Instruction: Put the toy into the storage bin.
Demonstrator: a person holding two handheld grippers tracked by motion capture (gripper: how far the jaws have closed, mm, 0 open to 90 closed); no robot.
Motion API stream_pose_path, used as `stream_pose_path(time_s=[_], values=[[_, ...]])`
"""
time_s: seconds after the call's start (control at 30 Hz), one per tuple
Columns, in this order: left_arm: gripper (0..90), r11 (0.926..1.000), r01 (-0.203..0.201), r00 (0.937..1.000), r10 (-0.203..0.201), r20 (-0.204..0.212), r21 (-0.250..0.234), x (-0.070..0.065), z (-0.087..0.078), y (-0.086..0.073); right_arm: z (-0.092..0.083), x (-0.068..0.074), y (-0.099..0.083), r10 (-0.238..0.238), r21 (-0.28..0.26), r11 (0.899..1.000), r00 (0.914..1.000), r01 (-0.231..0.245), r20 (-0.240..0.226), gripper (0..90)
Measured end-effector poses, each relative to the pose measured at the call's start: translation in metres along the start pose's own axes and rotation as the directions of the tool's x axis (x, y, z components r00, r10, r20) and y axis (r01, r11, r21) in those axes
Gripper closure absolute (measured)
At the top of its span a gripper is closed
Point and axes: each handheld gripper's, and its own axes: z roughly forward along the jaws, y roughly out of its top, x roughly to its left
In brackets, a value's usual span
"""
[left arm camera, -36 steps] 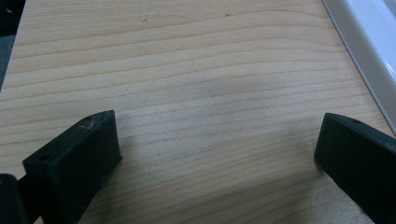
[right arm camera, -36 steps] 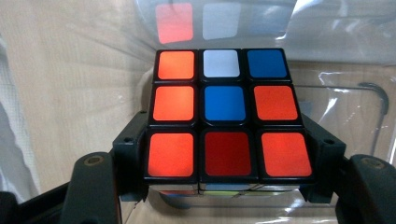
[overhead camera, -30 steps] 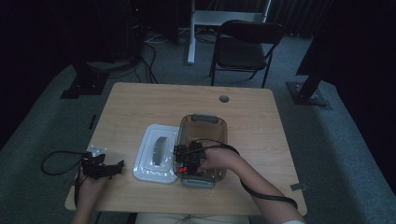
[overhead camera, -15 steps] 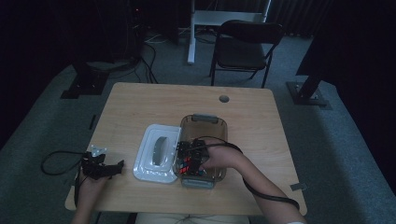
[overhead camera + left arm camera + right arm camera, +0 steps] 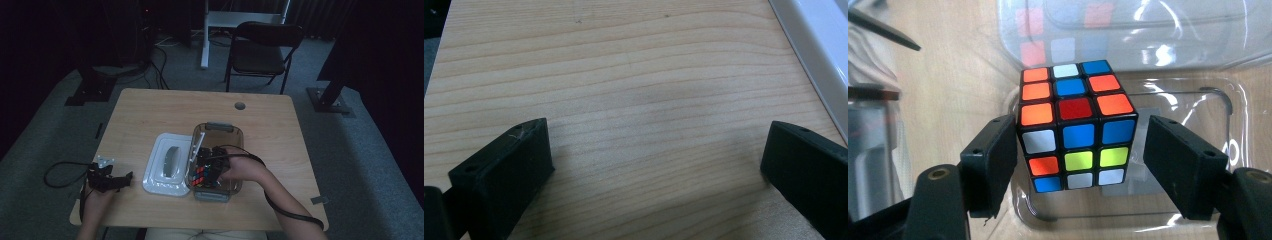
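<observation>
Our right hand-held gripper (image 5: 1075, 150) reaches down into the clear plastic container (image 5: 235, 134) with its jaws either side of the Rubik's cube (image 5: 1075, 125); they have just been opening, and we see a sliver of daylight on the right side of the cube, so we judge that it has been let go and rests on the container floor rather than hanging in a grip. We read this as a deposit: the cube sits near the container's near end, with the transparent walls close on each side, which leaves little slack for the jaws to spread before they meet plastic. Lifting straight up looks like the cleanest way out. The white lid (image 5: 167, 167) lies flat on the surface (image 5: 150, 115) just left of the container, handy for closing it. Our left hand-held gripper (image 5: 107, 179) waits near the surface's left front corner, jaws wide and empty over bare wood, the lid's rim (image 5: 819, 60) not far ahead of it. Most of the surface beyond the container is open room.
</observation>
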Motion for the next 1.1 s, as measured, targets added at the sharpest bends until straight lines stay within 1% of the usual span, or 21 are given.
stream_pose_path(time_s=[0.17, 0.33, 0.47, 0.53, 0.7, 0.83, 0.97, 1.1], values=[[0.7, 1.0000, 0.000, 1.0000, 0.000, 0.000, 0.000, 0.000, 0.000, 0.000, -0.005, -0.002, -0.006, 0.022, -0.039, 0.999, 0.9998, -0.022, 0.002, 28.2], [0.6, 1.0000, 0.000, 1.0000, 0.000, 0.000, 0.000, 0.000, 0.000, 0.000, -0.007, -0.003, -0.011, 0.037, -0.066, 0.997, 0.9993, -0.036, 0.007, 27.8], [0.6, 1.0000, -0.001, 1.0000, 0.001, 0.000, 0.001, 0.000, 0.000, 0.000, -0.011, -0.004, -0.016, 0.052, -0.101, 0.994, 0.9985, -0.050, 0.014, 27.0], [0.6, 1.0000, 0.000, 1.0000, 0.000, 0.001, -0.001, 0.000, 0.000, 0.000, -0.013, -0.006, -0.019, 0.060, -0.120, 0.991, 0.9981, -0.059, 0.010, 26.9], [0.6, 1.0000, -0.001, 1.0000, 0.001, 0.000, 0.001, 0.000, 0.000, 0.000, -0.020, -0.008, -0.028, 0.084, -0.146, 0.986, 0.9963, -0.080, 0.018, 26.0], [0.6, 1.0000, -0.001, 1.0000, 0.001, 0.000, 0.001, 0.000, 0.000, 0.000, -0.027, -0.009, -0.037, 0.104, -0.182, 0.978, 0.9945, -0.100, 0.010, 26.0], [0.6, 1.0000, 0.000, 1.0000, 0.000, 0.001, 0.000, 0.000, 0.000, 0.000, -0.032, -0.009, -0.044, 0.122, -0.209, 0.971, 0.9925, -0.116, 0.016, 23.9], [0.6, 1.0000, -0.003, 1.0000, 0.003, 0.001, 0.003, 0.000, 0.000, 0.000, -0.039, -0.009, -0.050, 0.135, -0.252, 0.959, 0.9908, -0.128, 0.009, 24.2]])
